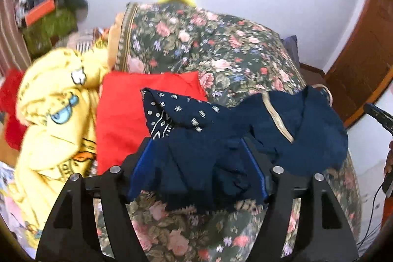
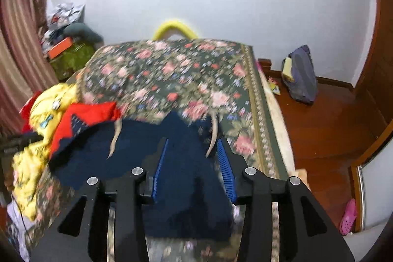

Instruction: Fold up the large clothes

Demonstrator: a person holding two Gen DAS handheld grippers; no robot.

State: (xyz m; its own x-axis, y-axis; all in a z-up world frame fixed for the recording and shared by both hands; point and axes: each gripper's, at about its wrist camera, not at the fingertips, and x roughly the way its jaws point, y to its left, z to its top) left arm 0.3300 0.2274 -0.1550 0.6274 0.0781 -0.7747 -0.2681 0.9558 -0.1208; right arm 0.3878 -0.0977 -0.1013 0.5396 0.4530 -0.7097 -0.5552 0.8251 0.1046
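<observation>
- Left wrist view: our left gripper (image 1: pixel 196 158) sits low in the centre of the frame, its blue-lined fingers spread wide, with the navy garment (image 1: pixel 282 129) bunched between them. The cloth hides the pads, so we cannot tell whether it is actually pinched or only draped over them.
- The garment spreads from the centre toward the right of the frame across the floral bedspread (image 1: pixel 221 46), its pale trim (image 1: pixel 277 119) showing. We judge it lies here because the bed serves as our folding surface.
- At centre left, the red cloth (image 1: pixel 122 109) lies partly under the navy garment's patterned end; the yellow printed garment (image 1: pixel 56 109) is heaped further left, probably waiting its turn.
- Right wrist view: our right gripper (image 2: pixel 194 163) is at lower centre, its fingers parted wide over the navy garment (image 2: pixel 122 158), which lies across the near end of the bedspread (image 2: pixel 172 70). Fabric passes between the fingers, but no pinch is visible.
- The picture is blurred; we judge both grippers are placed at the garment's near edge to take hold of it for a fold.
</observation>
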